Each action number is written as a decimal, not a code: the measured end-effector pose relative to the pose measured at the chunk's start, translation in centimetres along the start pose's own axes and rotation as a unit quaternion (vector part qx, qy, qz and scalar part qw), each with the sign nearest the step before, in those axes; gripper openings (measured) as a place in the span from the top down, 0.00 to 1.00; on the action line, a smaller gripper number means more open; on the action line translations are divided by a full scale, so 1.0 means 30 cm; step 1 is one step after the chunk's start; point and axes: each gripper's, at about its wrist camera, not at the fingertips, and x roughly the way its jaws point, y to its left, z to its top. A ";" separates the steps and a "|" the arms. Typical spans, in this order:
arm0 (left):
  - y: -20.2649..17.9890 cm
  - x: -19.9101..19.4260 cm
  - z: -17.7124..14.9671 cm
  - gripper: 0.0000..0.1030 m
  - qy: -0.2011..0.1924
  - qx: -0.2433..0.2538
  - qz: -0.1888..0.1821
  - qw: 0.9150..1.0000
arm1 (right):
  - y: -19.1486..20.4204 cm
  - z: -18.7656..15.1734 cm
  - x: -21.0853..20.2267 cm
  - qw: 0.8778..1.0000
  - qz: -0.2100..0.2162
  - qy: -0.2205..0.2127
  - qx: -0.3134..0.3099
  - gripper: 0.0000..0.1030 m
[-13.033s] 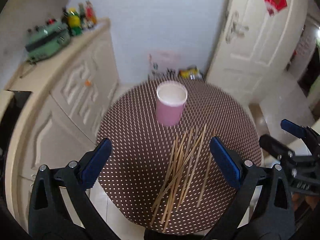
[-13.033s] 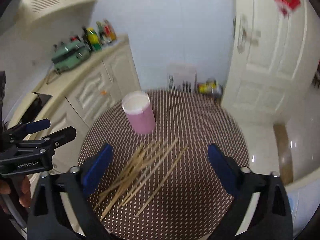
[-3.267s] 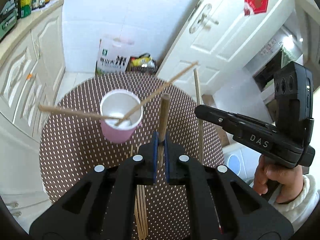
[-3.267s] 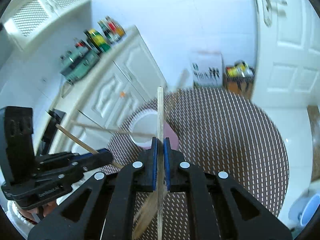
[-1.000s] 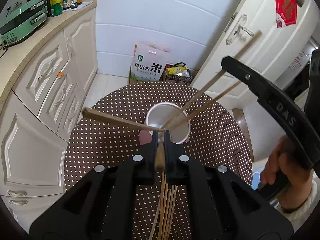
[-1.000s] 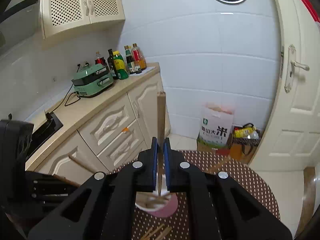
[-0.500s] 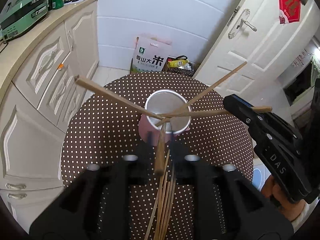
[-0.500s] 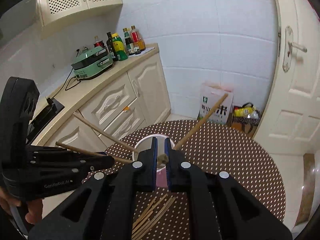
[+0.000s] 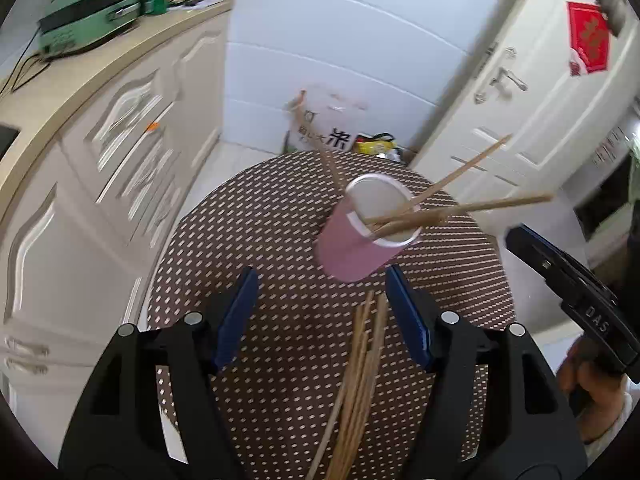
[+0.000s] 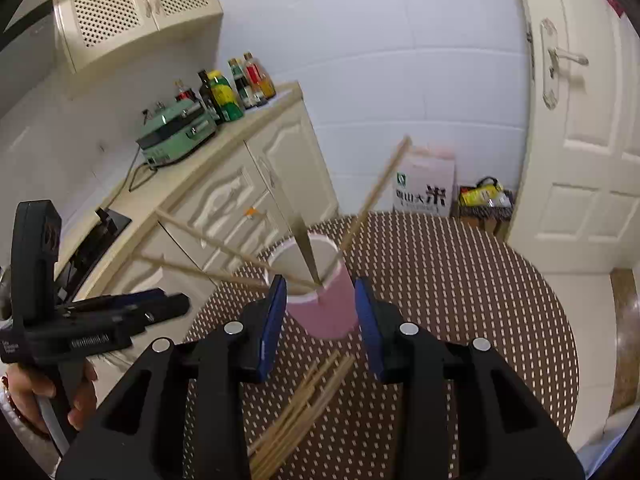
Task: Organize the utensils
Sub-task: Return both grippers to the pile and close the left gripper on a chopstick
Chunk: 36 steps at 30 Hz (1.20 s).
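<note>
Chopsticks of pale wood [image 9: 472, 205] lean out of the pink paper cup with a white rim [image 9: 362, 240], which stands on the round brown polka-dot tabletop [image 9: 248, 240] toward its far edge. More loose wooden chopsticks [image 9: 356, 376] lie bunched toward the near edge. Both the left gripper [image 9: 322, 316] and the right gripper [image 10: 320, 322] hover with jaws apart, holding nothing. Cream kitchen cabinets [image 10: 224, 200] stand beyond the tabletop's left edge.
</note>
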 end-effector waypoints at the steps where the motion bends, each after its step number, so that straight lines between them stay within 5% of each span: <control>1: 0.015 0.009 -0.014 0.36 0.006 -0.008 0.001 1.000 | -0.008 -0.022 0.007 1.000 -0.003 0.009 0.004 0.67; 15: -0.049 0.279 -0.206 0.36 0.130 0.013 -0.038 0.991 | -0.099 -0.286 0.144 0.980 -0.011 0.150 0.131 0.67; 26: -0.107 0.426 -0.234 0.64 0.177 0.057 -0.031 0.982 | -0.134 -0.328 0.164 0.971 -0.011 0.171 0.167 0.67; 36: -0.159 0.453 -0.201 0.74 0.179 0.093 -0.019 0.979 | -0.138 -0.300 0.222 0.967 -0.017 0.186 0.174 0.67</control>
